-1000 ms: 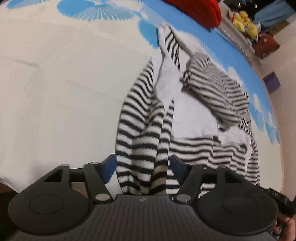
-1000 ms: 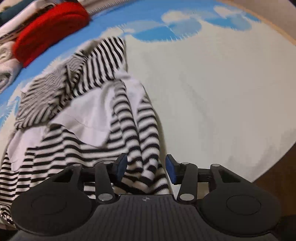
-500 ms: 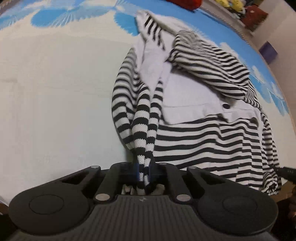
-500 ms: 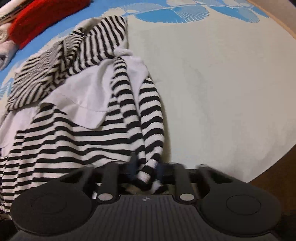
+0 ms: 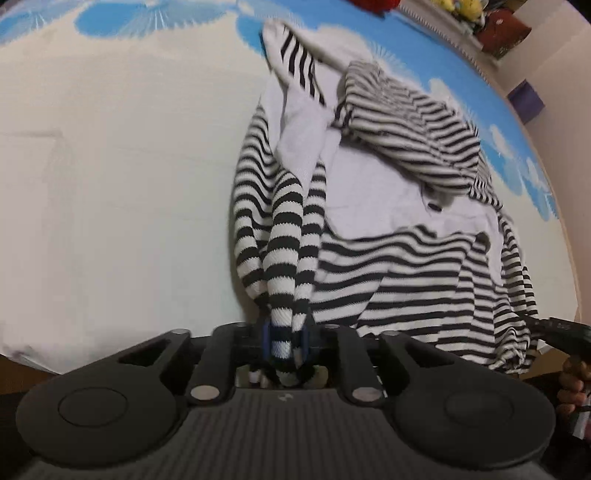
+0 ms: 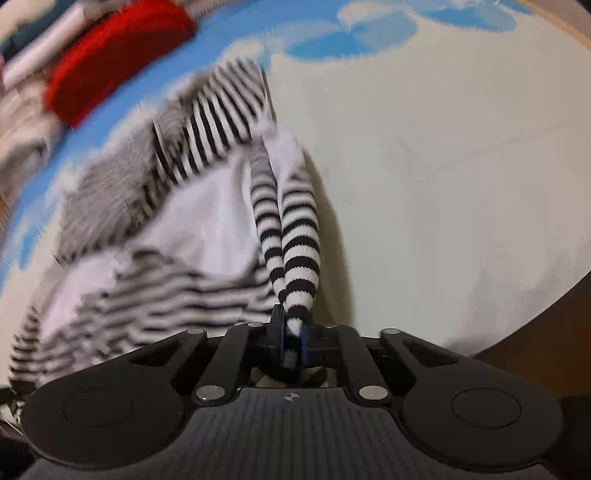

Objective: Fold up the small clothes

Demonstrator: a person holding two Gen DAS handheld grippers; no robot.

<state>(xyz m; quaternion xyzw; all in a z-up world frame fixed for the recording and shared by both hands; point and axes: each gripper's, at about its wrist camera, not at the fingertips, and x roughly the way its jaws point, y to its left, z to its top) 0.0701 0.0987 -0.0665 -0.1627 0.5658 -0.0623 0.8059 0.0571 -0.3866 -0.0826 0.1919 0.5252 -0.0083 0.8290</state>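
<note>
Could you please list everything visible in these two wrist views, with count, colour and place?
striped garment: one, black and white stripes with plain white panels, crumpled on the mat, its near edge bunched in both grippers.
mat: one, cream with blue fan shapes, under the garment.
red cloth: one, red, at the far edge of the mat, blurred.
pale folded textiles: count unclear, whitish, beside the red cloth, blurred.
yellow plush toys: count unclear, yellow, top right background of the left view.
purple box: one, purple, on the floor beyond the mat.
left gripper: one, black with blue pads, shut on striped fabric.
right gripper: one, black with blue pads, shut on striped fabric.
</note>
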